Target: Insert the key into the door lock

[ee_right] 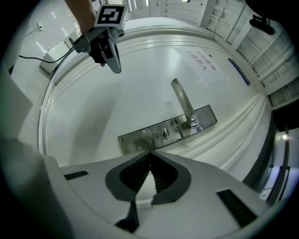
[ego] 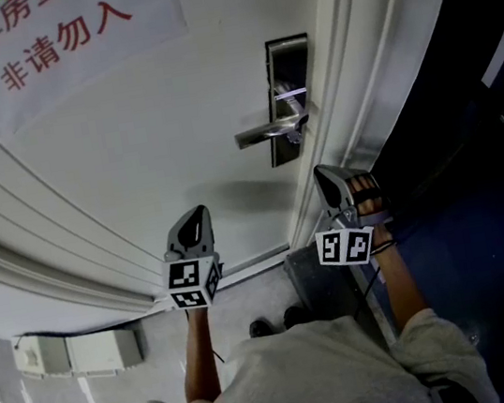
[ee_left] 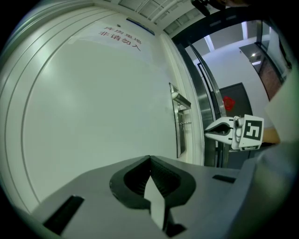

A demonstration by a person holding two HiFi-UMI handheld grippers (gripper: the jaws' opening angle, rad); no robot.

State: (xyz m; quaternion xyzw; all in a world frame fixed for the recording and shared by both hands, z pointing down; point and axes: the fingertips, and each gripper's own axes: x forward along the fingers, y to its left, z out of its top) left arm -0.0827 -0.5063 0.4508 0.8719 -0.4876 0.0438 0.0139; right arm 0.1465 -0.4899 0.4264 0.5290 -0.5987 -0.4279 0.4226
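While the person faces the white door [ego: 130, 149], both tools are up in front of it, pointing at the panel.

Left hand-held gripper [ego: 199, 214]: lower centre of head view. Jaws pressed together at the tips, nothing between them. Its own view agrees, only door surface shows past the pads. It sits in front of bare panel, well left of the hardware, not touching afaict.

Right hand-held gripper [ego: 324, 175]: just right of centre in head view, directly below the lock plate [ego: 286, 57], over the door edge next to the frame [ego: 348, 86]. Jaws also closed tip to tip and empty in its own view. Clear gap btw its tips and the plate.

Lock plate: upright metal strip, upper right of head view. Lever handle [ego: 265, 132] sticks out from it toward frame-left.

Key [ee_right: 163, 134]: small metal bit w/ ring-shaped head, seated in the plate just beside the handle hub. That's centre of the right gripper view, right above the closed jaws in frame. In the left gripper view it shows as a short stub poking out of the plate at mid-right. Reads as the key sitting in the lock, but too small to be 100% sure how deep it is.

Misc: paper sign [ego: 55, 37] w/ red characters on the door, upper left of head view. Bare forearms behind each tool, grey shirt [ego: 308, 377] along the bottom edge.
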